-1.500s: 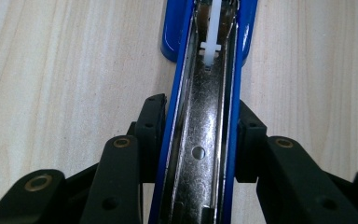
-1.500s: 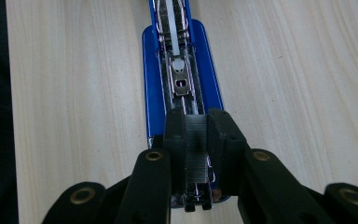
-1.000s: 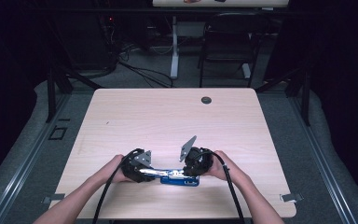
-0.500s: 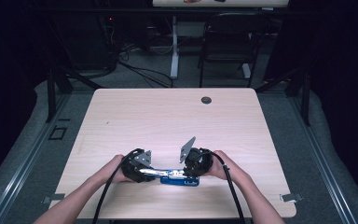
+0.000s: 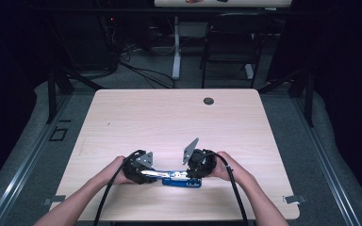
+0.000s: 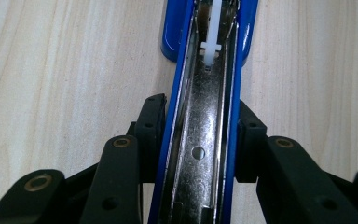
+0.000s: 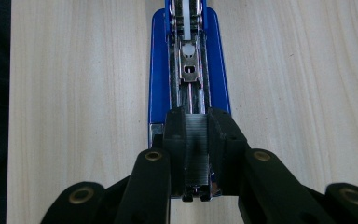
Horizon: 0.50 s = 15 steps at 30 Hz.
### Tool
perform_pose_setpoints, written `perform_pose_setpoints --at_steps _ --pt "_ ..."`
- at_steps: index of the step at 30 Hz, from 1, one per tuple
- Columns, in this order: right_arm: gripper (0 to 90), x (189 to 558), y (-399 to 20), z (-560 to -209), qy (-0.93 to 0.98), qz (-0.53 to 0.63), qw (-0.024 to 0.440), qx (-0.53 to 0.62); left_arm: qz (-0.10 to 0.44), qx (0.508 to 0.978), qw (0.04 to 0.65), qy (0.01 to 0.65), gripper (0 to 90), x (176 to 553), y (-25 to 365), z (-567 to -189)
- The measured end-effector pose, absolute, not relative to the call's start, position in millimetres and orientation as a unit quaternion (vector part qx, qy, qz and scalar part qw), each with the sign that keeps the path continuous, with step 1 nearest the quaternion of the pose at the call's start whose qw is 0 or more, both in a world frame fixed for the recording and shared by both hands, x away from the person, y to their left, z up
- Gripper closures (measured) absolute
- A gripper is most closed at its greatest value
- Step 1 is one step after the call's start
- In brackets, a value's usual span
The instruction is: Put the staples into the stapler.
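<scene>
Here the blue stapler (image 5: 181, 178) lies opened flat near the table's (image 5: 169, 117) front edge; the left gripper (image 6: 200, 135) clamps its lid, while the right gripper (image 7: 196, 140) pinches a strip of staples (image 7: 196, 154) over the magazine channel. Loading looks underway: next, that strip likely needs seating squarely in the channel before release.

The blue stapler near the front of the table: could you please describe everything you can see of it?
The blue stapler lies flat near the table's front edge, opened out, its shiny metal channel facing up with a white plastic pusher inside. The left gripper clamps its blue sides; the right gripper pinches a strip of staples over its other end.
</scene>
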State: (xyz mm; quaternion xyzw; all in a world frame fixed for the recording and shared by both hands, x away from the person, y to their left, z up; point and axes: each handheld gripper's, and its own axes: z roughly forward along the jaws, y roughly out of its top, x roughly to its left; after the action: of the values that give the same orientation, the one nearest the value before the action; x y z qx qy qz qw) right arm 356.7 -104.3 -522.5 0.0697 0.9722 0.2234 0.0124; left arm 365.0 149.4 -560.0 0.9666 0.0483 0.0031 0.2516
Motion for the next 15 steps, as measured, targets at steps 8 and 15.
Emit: perform_pose_setpoints --at_steps 8,15 --pt "78.6 358.2 -106.0 -521.3 0.974 0.219 0.011 0.064 0.001 0.966 0.253 0.049 62.9 365.1 149.6 -560.1" --pt "78.4 357.6 -105.8 -520.9 0.974 0.216 0.012 0.066 0.002 0.967 0.252 0.049 62.9 365.1 149.5 -560.0"
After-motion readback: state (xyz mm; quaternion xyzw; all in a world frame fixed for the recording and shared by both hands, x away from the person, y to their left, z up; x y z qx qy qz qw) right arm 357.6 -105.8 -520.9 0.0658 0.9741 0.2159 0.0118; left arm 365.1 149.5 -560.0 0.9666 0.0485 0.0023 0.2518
